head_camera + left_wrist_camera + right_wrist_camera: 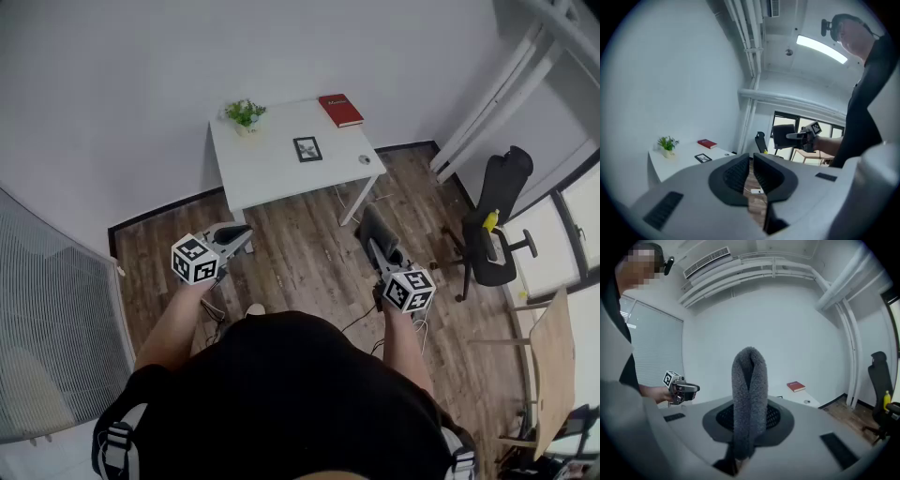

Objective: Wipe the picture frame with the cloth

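Floor (pixel 309 258): brown wood-look planks underfoot, running from the person to the white table
Left gripper (pixel 242 234): held out in front, with only a thin slit between the ribbed black pads and nothing in them
Right gripper (pixel 380 246): clamped on the cloth (pixel 749 394), a grey fleecy strip folded into a loop that stands up past the jaw tips
Cloth feel: thick, soft pile, likely to drape and give under pressure
Table (pixel 267 173): smooth white rectangular top on slim legs, set against the wall and well apart from both grippers
Picture frame (pixel 307 148): small dark-edged rectangle lying flat near the middle of the table, between the potted plant (pixel 246 114) and a small round disc (pixel 365 159)
Red book (pixel 339 110): flat at the far corner, beyond the frame
Step in hand: the approach, by my reading; wiping not yet begun
Doing it well: step close, lay the folded loop flat on the frame and use short strokes over face and border; the free left gripper could steady the light frame's edge so it does not skid on the slick top
Far side: plain pale wall, with a black office chair (pixel 497 225) off to the right
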`<act>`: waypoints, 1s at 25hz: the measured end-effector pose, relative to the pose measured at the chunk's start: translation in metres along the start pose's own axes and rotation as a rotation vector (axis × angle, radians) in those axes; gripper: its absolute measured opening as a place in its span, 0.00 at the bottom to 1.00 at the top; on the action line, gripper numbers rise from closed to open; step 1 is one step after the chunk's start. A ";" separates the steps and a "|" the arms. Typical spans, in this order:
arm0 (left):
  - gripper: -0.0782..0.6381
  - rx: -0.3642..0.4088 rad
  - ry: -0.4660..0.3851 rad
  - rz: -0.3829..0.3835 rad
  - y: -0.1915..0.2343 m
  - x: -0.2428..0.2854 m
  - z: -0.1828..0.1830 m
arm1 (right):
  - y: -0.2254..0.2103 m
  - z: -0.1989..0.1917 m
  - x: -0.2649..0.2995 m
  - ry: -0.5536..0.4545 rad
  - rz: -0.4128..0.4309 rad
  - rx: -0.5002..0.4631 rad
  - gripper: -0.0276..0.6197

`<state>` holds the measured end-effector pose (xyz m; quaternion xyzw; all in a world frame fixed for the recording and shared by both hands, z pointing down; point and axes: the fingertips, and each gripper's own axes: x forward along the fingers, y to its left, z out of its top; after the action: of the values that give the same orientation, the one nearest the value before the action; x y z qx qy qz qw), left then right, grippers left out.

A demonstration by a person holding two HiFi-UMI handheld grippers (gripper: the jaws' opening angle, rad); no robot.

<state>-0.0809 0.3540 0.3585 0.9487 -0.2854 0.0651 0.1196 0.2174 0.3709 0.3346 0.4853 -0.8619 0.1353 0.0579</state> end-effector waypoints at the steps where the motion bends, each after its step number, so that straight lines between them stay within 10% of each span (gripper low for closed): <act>1: 0.16 0.021 -0.011 0.020 0.001 -0.002 0.002 | 0.001 -0.001 -0.002 -0.003 -0.002 0.006 0.11; 25: 0.16 0.017 -0.016 0.103 -0.009 0.001 0.003 | -0.034 -0.023 -0.017 -0.026 -0.042 0.106 0.11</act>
<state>-0.0750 0.3598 0.3538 0.9342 -0.3343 0.0659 0.1055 0.2544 0.3746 0.3583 0.5076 -0.8437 0.1732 0.0236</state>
